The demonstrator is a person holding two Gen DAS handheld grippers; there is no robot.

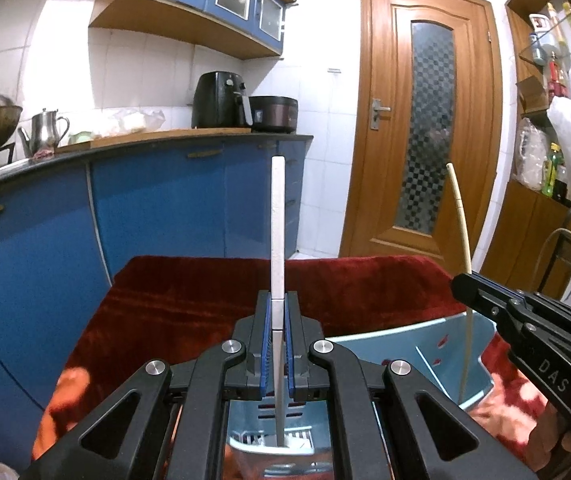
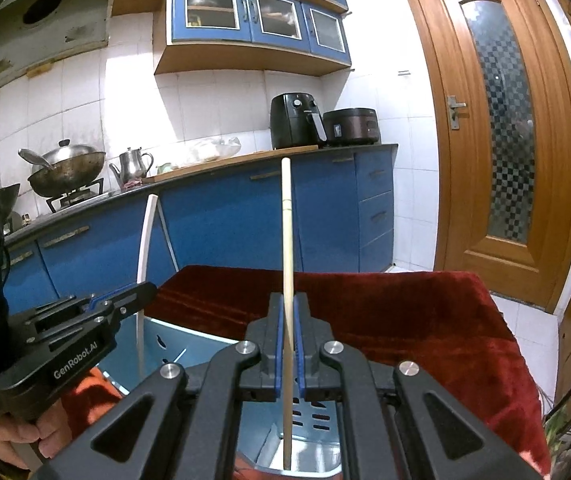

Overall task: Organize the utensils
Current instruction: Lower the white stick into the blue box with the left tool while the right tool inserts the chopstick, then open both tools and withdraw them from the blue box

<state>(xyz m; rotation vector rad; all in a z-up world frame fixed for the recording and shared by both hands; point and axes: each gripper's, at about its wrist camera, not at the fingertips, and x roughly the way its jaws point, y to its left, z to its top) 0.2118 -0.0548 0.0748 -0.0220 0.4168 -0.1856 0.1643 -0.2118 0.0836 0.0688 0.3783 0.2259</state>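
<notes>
Left gripper [image 1: 278, 320] was clamped on a white utensil handle [image 1: 277, 224], held upright, lower end down inside the light blue holder [image 1: 441, 344]. Right gripper [image 2: 290, 320] was clamped on a wooden stick [image 2: 286, 240], probably a chopstick, also upright with its tip inside the same holder [image 2: 165, 340]. Holder sat on a red cloth [image 2: 405, 308] over the table.

Looked like the drop-in step for both. Judgement: keep each piece vertical, lower until the tip bottoms out, then open; releasing early risks it tipping against the divider or rim. Stagger the two releases.

The two pieces appeared to sit in separate compartments, though I couldn't confirm that.

Left view showed the white handle's tip reaching the slotted base; the right view didn't. Right view showed the stove with a wok [image 2: 67, 168] farther back.
</notes>
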